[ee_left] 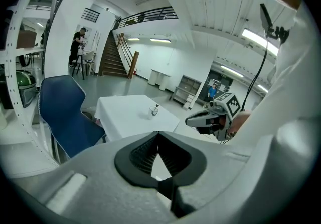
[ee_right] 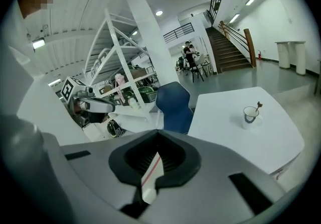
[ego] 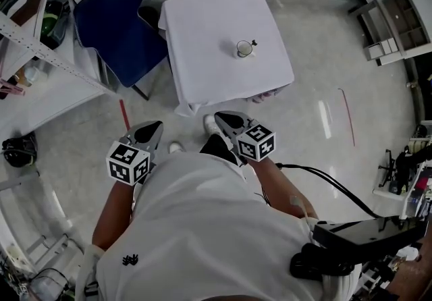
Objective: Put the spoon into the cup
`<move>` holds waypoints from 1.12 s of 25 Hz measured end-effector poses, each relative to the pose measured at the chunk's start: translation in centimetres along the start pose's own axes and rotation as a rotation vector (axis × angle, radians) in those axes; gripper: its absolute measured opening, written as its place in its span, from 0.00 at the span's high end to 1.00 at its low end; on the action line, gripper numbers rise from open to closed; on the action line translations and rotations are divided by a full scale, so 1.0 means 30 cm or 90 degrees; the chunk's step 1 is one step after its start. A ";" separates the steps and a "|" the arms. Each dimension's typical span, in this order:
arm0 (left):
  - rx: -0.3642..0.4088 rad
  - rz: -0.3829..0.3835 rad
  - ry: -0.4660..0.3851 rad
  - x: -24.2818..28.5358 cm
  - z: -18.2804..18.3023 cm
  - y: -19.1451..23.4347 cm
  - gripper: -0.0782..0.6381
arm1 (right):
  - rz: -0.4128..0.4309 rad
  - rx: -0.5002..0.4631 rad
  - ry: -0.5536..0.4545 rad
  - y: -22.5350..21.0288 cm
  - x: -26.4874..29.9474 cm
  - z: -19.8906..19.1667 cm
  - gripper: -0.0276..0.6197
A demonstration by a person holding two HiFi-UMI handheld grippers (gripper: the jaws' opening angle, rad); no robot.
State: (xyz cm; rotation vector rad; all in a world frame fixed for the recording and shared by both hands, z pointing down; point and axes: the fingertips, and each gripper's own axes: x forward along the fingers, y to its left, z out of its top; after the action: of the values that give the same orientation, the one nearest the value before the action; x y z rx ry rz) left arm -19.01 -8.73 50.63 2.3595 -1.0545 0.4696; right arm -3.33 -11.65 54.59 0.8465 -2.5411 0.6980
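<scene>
A small white cup (ego: 244,48) stands on the white-clothed table (ego: 202,30), well ahead of me, and the dark-handled spoon (ego: 253,42) stands in it, leaning on the rim. The cup (ee_right: 250,114) and spoon (ee_right: 258,105) show again in the right gripper view, and the cup (ee_left: 155,111) in the left gripper view. Both grippers are held close to the person's body, away from the table. My left gripper (ego: 156,124) is shut with nothing in it. My right gripper (ego: 219,117) is likewise shut and empty.
A blue chair (ego: 118,30) stands at the table's left side. White shelving (ego: 27,43) with assorted items lines the left. Red tape marks (ego: 124,115) lie on the floor. Black equipment with a cable (ego: 351,245) sits at the lower right.
</scene>
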 end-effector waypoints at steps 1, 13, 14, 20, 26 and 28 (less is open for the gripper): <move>0.000 -0.004 -0.002 -0.007 -0.005 -0.005 0.88 | 0.001 -0.004 0.001 0.022 -0.002 -0.004 0.94; 0.008 -0.031 0.002 -0.084 -0.085 -0.027 0.88 | -0.001 -0.033 -0.003 0.168 -0.008 -0.009 0.95; 0.006 -0.030 0.002 -0.090 -0.088 -0.027 0.88 | 0.001 -0.037 -0.002 0.175 -0.006 -0.006 0.95; 0.001 -0.023 -0.002 -0.119 -0.087 -0.014 0.88 | 0.013 -0.053 -0.003 0.208 0.007 0.029 0.95; 0.001 -0.024 0.001 -0.115 -0.091 -0.002 0.88 | 0.018 -0.055 -0.002 0.211 0.017 0.035 0.95; 0.002 -0.026 0.004 -0.109 -0.092 -0.003 0.88 | 0.020 -0.054 -0.002 0.211 0.016 0.032 0.95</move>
State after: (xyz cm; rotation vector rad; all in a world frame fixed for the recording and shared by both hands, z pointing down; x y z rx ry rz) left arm -21.30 -5.18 51.19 2.3763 -1.0018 0.4628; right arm -7.90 -7.99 51.91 0.7822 -2.5716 0.5931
